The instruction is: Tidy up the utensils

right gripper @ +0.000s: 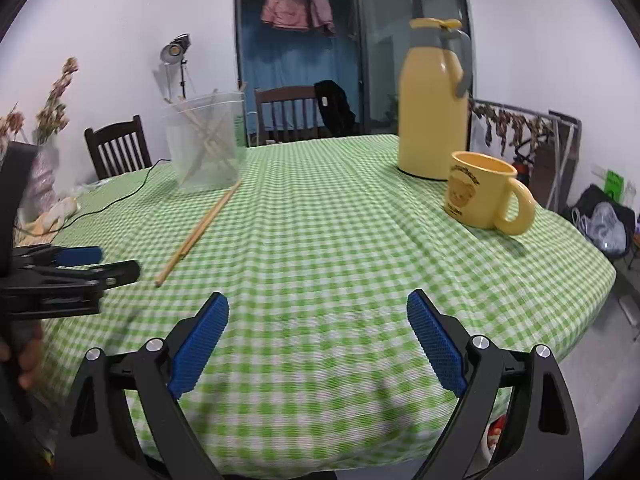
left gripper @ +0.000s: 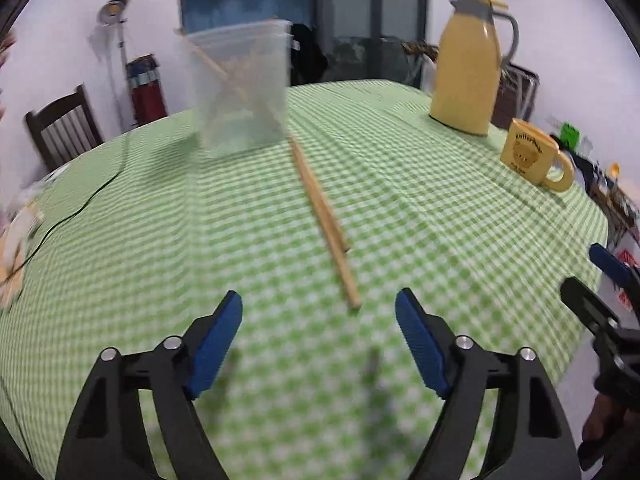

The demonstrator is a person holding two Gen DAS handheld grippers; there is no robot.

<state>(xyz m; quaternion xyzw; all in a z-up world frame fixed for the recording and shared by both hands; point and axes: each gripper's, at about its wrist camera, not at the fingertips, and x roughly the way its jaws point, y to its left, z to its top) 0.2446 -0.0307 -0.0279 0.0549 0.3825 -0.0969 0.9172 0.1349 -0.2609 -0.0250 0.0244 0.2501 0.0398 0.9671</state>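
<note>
Light: bright, even indoor light; white walls wash pale.
Lamp: studio lamp (right gripper: 176, 49) glows left of the clear container (right gripper: 205, 142).
Shadows: soft, short, under the yellow jug (right gripper: 434, 100) and mug (right gripper: 482, 194).
Blur: left wrist view smeared; container and chopsticks (left gripper: 324, 220) streaked.
Sharpness: right wrist view crisper.
Edges: fisheye bending, dark corners.

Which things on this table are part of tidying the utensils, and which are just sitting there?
Part of the job:
- loose chopsticks on the cloth
- clear cup already holding chopsticks
- left gripper, open, nearest them

Just lying about:
- yellow jug
- yellow mug
- black cable
</note>
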